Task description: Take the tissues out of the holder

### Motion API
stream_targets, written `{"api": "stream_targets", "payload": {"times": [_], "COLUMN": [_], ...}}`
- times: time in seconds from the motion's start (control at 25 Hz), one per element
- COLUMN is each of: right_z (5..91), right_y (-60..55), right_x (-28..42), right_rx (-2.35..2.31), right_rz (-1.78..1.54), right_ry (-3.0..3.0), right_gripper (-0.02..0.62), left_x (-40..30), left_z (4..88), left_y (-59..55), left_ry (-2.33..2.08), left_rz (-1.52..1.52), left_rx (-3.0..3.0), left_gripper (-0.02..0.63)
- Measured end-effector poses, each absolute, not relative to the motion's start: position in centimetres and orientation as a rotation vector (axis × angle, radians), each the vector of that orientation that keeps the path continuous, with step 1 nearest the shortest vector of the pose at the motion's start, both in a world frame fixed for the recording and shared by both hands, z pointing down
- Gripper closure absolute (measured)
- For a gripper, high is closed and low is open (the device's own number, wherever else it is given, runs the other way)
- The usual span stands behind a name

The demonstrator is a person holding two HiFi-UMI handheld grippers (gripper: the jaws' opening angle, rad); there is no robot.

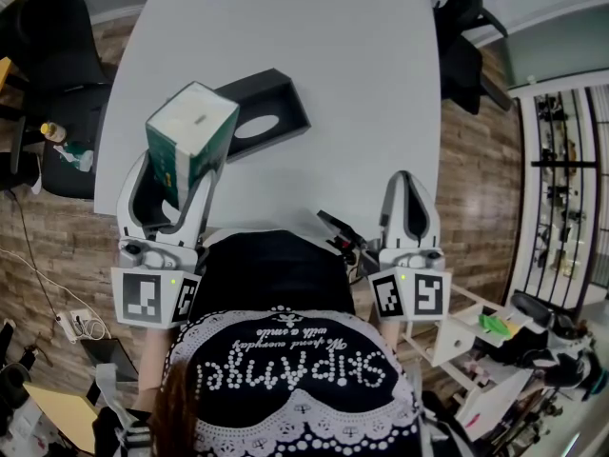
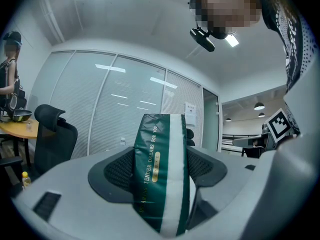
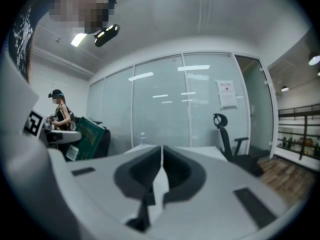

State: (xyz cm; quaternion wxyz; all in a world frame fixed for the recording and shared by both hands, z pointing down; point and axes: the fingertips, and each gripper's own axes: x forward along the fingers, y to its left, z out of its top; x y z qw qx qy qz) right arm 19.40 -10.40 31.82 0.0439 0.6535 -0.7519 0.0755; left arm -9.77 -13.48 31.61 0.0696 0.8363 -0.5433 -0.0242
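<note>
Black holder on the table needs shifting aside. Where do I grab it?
Probably the black holder's near wall: come from above, one jaw through the oval opening, the other outside. It lies flat, opening up, and looks too broad to span whole.

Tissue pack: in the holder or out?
Out: left gripper holds the tissue pack aloft, apart from the black holder.

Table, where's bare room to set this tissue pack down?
Bare tabletop right of and beyond the black holder. Left edge is crowded: the left gripper holds the tissue pack there. The right gripper pinches a white scrap.
</note>
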Motion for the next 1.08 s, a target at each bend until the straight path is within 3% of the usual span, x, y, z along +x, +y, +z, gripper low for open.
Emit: {"api": "stream_targets", "payload": {"times": [1.08], "right_z": [31.92], "right_y": [-10.65], "right_x": [19.04], "right_rx": [1.964], "right_rz": [0.222], "right_ry": [-2.289], "right_gripper": [0.561], "left_x": [-9.95], "left_z": [31.43], "left_y": [-13.61], "left_ry": [-1.649], "left_rz": [-0.079], "left_rx": [2.507], "left_gripper": [0.258]}}
